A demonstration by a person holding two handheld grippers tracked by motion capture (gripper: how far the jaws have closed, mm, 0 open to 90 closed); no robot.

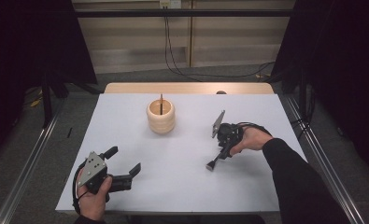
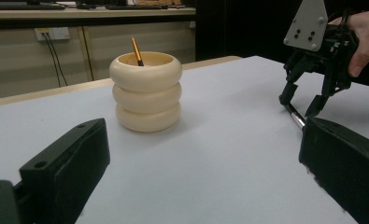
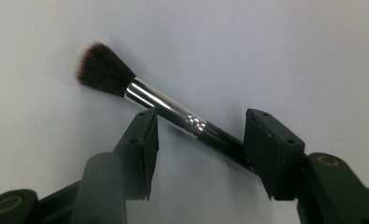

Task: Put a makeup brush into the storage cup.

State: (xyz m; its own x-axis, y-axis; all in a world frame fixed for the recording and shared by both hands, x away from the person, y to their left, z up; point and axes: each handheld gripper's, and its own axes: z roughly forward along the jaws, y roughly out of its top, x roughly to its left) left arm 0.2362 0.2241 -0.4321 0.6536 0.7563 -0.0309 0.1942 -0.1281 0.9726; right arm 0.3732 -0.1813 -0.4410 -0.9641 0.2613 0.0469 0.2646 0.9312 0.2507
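Observation:
A makeup brush with dark bristles, a silver ferrule and a black handle lies flat on the white table, right of centre. My right gripper points down over it, its jaws astride the handle with a gap on each side, open. From the high view that gripper sits in a hand at mid right. A cream ribbed holder stands at centre back with a gold-handled stick in it. My left gripper rests open at front left, nothing between its jaws.
In the left gripper view, the holder stands ahead and the right gripper works at far right. A bare wooden strip runs along the table's far edge. Metal rails flank both sides; cables trail on the floor behind.

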